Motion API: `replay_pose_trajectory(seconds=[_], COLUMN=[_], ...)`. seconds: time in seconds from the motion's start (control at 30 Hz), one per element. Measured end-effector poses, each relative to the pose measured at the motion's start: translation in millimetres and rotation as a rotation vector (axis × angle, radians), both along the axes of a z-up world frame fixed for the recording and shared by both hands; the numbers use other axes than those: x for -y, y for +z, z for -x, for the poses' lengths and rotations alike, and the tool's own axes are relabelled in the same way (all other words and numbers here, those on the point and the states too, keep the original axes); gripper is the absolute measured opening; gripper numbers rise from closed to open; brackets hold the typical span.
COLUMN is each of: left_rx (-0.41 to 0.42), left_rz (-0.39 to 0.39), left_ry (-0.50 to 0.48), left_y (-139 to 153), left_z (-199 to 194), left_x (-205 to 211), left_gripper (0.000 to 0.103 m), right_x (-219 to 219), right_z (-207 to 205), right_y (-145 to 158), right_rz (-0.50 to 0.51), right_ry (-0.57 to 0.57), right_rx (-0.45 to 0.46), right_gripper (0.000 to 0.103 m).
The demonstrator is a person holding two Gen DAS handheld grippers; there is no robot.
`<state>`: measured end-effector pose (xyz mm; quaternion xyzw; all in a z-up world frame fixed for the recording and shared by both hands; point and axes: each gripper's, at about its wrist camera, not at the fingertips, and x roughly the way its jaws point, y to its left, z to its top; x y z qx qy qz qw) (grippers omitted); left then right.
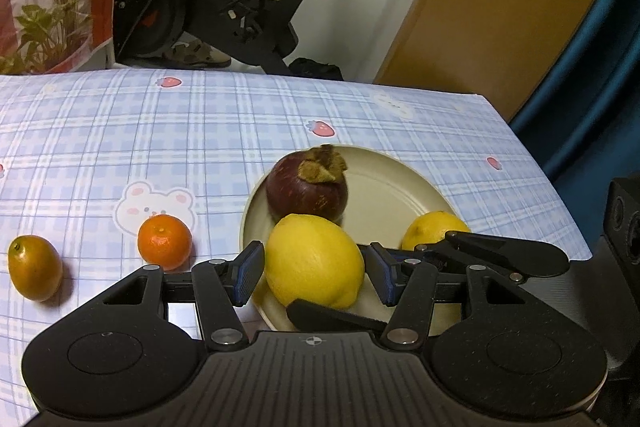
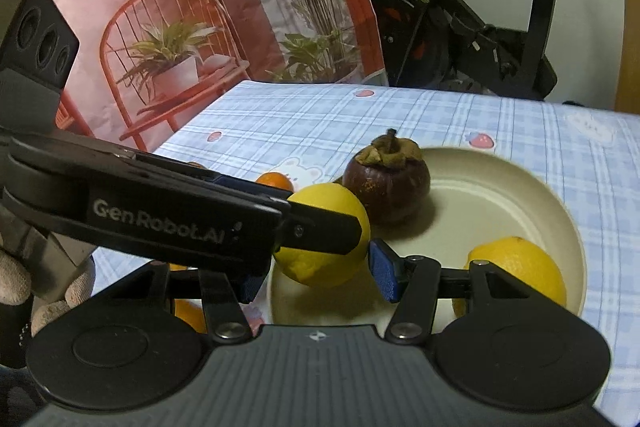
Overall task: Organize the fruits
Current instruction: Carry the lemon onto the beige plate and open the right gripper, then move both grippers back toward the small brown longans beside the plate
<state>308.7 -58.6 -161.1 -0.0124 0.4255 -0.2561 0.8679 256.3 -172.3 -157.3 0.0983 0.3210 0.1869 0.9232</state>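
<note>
Left wrist: our left gripper (image 1: 314, 269) clasps a lemon (image 1: 315, 261) low over the plate (image 1: 394, 187); we lower it gently before letting go. Right wrist: whether our half-open right gripper (image 2: 316, 273) grips anything, we cannot tell.

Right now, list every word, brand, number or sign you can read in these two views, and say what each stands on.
"GenRobot.AI": white lettering on the side of the left gripper, seen crossing the right wrist view.
No other readable text. The tablecloth carries only pictures, strawberries and a bear face, no words. The cream plate and the fruits bear no label. The small round marks on top of each gripper body are symbols, not letters.
</note>
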Motion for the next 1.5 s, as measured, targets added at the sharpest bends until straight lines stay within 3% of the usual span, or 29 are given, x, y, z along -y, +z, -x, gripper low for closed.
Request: replay_pose_trajectory(seconds=[0.3,0.7,1.2,1.5], left_rx=[0.024,0.09,0.2,0.245], left_rz=[0.017,0.027,0.038,0.041], left_ry=[0.024,0.058,0.142,0.217], left_y=[2.3,24.6,67.0,74.7], left_z=[-0.1,16.2,42.2,51.8], left_x=[-6.4,-25.4,-90.3,-124.8], left_gripper=[0.058,0.06,0.06,0.06], right_x=[-10.4,-11.2,-14.8,-21.4], right_z=[-5.7,7.4,26.7,29.6], right_y=[0.4,10.5,31.8,41.8], right_rz=[0.061,0.058,0.03,0.016], right_ry=[-0.021,-0.048,-0.064,-0.06], right_rx=[0.024,0.032,0.078,0.098], right_gripper=[0.055,0.056,0.056,0.056])
